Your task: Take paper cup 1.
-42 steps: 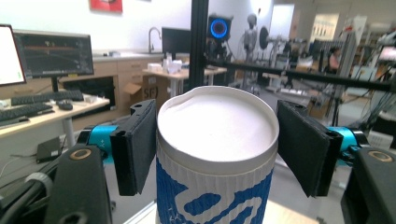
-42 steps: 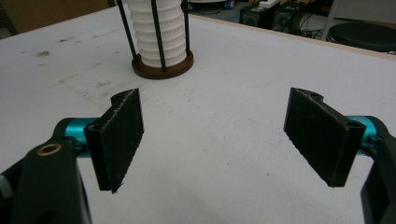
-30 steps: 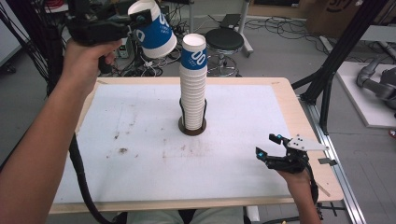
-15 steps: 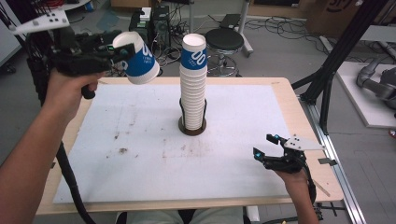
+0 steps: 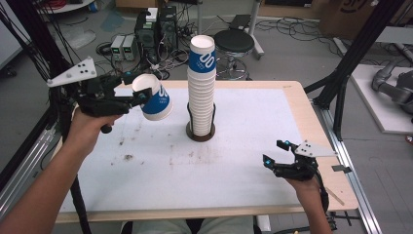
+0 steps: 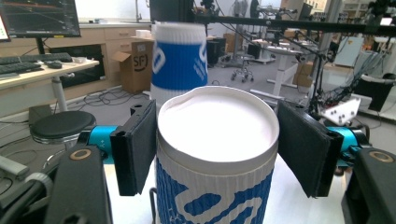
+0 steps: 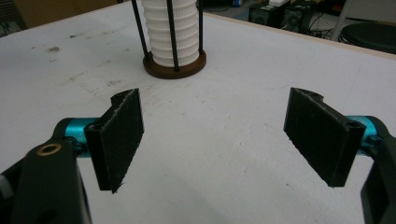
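- Since the earlier frames, your left gripper [image 5: 139, 97] has come down from above the far left corner of the table [image 5: 292, 92], and it now hangs over the table's left part with the paper cup [image 5: 153, 100] in it; your right gripper [image 5: 278, 155] has kept its place near the front right corner.
- Your left gripper's 2 black pads [image 6: 137, 147] are clamped on the cup [image 6: 215, 154], 1 on each side just below the rim.
- In the high view the cup lies tilted, its open mouth turned toward your hand and its base pointing toward the stack of cups [image 5: 201, 87].
- The cup is held in the air, left of the stack and apart from it.
- The cup is white and ribbed, with a blue band carrying white shapes that look like 2 rounded zeros; I cannot read them as a word.
- The top cup of the stack [image 6: 180, 58] bears the same blue band and white marks.
- The stack stands upright in a round brown holder [image 5: 200, 134] with thin black rods [image 7: 170, 35], about mid-table.
- Your right gripper's jaws stand wide apart with nothing between them [image 7: 210, 135], low over the white table cover [image 7: 233, 93], aimed toward the holder [image 7: 173, 67].
- In the left gripper view a cardboard box [image 6: 135, 65] in the room behind shows the letters "SF" in a ring.
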### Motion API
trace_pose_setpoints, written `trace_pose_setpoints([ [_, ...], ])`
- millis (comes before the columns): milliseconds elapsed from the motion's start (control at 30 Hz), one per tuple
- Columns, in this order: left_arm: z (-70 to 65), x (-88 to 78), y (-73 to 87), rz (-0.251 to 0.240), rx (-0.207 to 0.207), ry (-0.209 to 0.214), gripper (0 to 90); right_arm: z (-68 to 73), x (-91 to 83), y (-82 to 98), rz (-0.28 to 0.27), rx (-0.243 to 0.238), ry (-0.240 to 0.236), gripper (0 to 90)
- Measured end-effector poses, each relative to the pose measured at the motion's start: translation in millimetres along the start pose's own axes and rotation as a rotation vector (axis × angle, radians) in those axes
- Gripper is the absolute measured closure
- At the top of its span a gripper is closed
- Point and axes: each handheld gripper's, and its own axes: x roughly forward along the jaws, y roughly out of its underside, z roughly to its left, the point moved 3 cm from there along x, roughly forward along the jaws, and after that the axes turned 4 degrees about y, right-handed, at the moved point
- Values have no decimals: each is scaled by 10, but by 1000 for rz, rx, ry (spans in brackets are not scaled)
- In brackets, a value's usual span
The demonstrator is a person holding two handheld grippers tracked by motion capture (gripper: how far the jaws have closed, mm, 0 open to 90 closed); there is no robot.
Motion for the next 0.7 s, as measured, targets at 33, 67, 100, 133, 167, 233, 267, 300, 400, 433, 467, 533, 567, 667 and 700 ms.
trace_pose_setpoints([
  [33, -3, 8, 50, 4, 1, -2, 314, 2, 1, 1, 2, 1, -2, 204],
  [67, -5, 14, 101, 7, -1, -1, 314, -1, 4, 4, 5, -2, -7, 204],
  [100, -5, 22, 156, 10, -4, 0, 314, -1, 4, 4, 5, -2, -7, 204],
  [133, -8, 28, 213, 12, -9, -2, 314, -3, 8, 4, 4, -4, -6, 204],
  [167, -8, 34, 270, 12, -16, 0, 314, -3, 12, 5, 4, -3, -6, 204],
  [233, -2, 44, 380, 12, -28, 0, 314, -1, 18, 7, 6, -1, -9, 204],
  [267, -3, 50, 429, 13, -33, 1, 314, 1, 19, 6, 6, -1, -9, 204],
  [300, -6, 57, 474, 13, -37, 0, 314, 1, 21, 5, 6, -1, -11, 204],
  [400, -15, 86, 568, 9, -48, 6, 314, 1, 32, -5, 6, -1, -9, 204],
  [433, -20, 93, 591, 7, -48, 5, 314, 2, 36, -10, 5, 0, -8, 204],
  [467, -26, 99, 614, 6, -50, 6, 314, 2, 36, -10, 5, 0, -8, 204],
  [533, -40, 113, 662, 6, -53, 13, 314, 3, 41, -18, 4, -3, -6, 204],
  [567, -47, 121, 689, 7, -52, 12, 314, 4, 44, -19, 3, -1, -6, 204],
  [667, -71, 131, 771, 6, -52, 15, 314, 4, 56, -18, 4, 5, -7, 204],
  [700, -81, 134, 796, 9, -48, 15, 314, 4, 61, -18, 7, 5, -8, 204],
])
